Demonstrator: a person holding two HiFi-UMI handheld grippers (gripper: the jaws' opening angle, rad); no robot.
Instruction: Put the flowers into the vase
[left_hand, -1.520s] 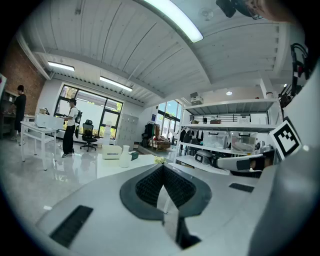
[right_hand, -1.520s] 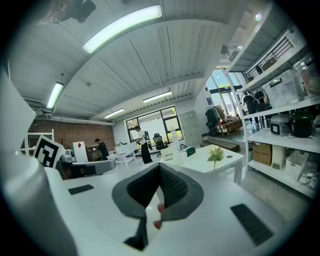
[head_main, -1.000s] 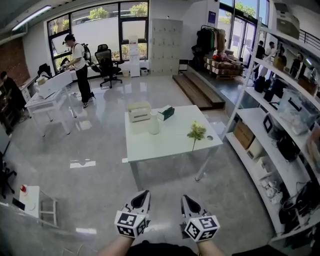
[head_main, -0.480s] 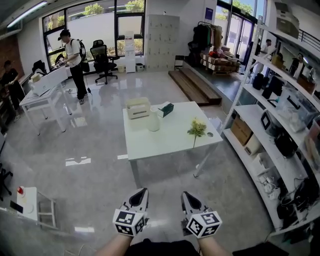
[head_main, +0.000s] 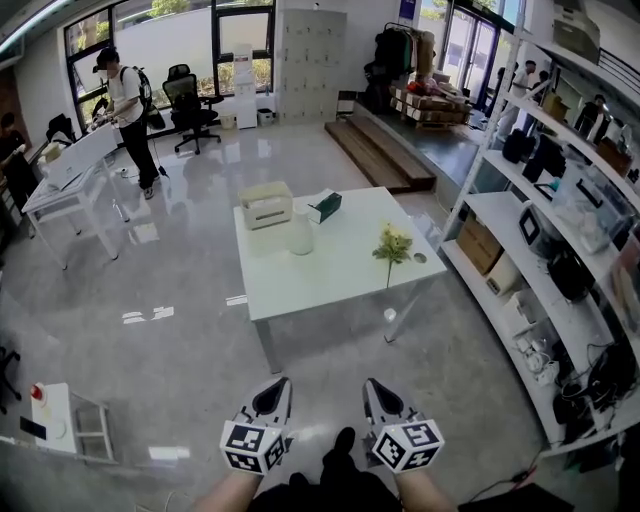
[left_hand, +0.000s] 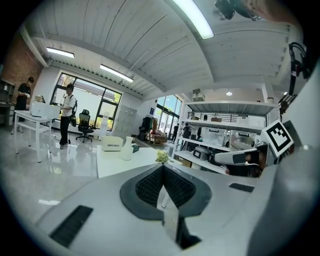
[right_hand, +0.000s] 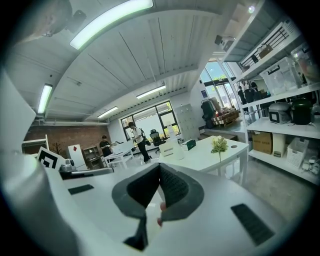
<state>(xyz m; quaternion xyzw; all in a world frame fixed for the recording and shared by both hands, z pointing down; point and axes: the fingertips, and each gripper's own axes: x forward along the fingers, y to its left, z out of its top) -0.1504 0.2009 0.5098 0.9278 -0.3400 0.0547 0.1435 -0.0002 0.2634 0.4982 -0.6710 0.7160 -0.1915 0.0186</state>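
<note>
Well, the left gripper has jaws pressed together on nothing. On the white table ahead the vase stands upright; right of it, apart, the flowers point bloom away, stem toward the near edge. The right gripper is likewise closed, empty.
</note>
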